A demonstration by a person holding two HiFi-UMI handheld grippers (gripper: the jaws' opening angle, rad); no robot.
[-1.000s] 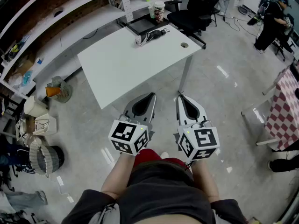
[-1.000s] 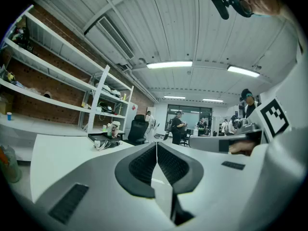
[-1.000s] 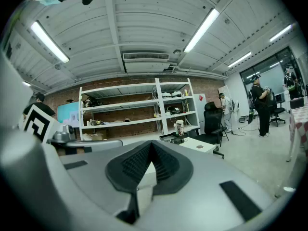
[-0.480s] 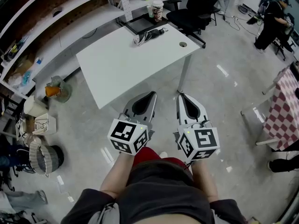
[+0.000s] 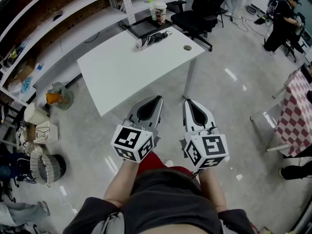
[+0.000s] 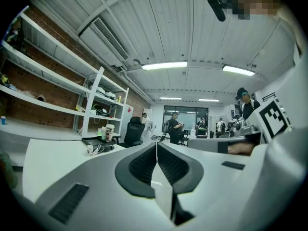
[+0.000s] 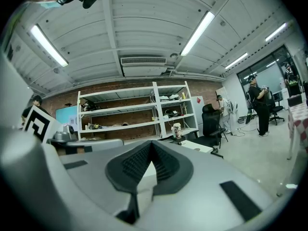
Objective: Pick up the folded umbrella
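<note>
So the folded umbrella point(image 5: 155, 37) is lying on the white desk point(image 5: 131, 72) near its far edge, up in the top middle of the head view, just in front of a black tray point(image 5: 146, 26), with a paper cup point(image 5: 160, 12) a bit beyond that. Both grippers are down in the lower middle of the frame, side by side over the floor, short of the desk's near corner and well apart from the umbrella. Left gripper point(image 5: 158, 99) has its fingers pressed together at the tips with nothing between them, and the right gripper point(image 5: 186, 101) is the same, fingers closed and empty. In the left gripper view the umbrella point(image 6: 100, 148) shows up small, off to the left of the closed fingertips, across a long stretch of desk. A black office chair point(image 5: 200, 9) sits past the desk's right end, and a person point(image 5: 280, 18) stands way off in the upper right corner.
</note>
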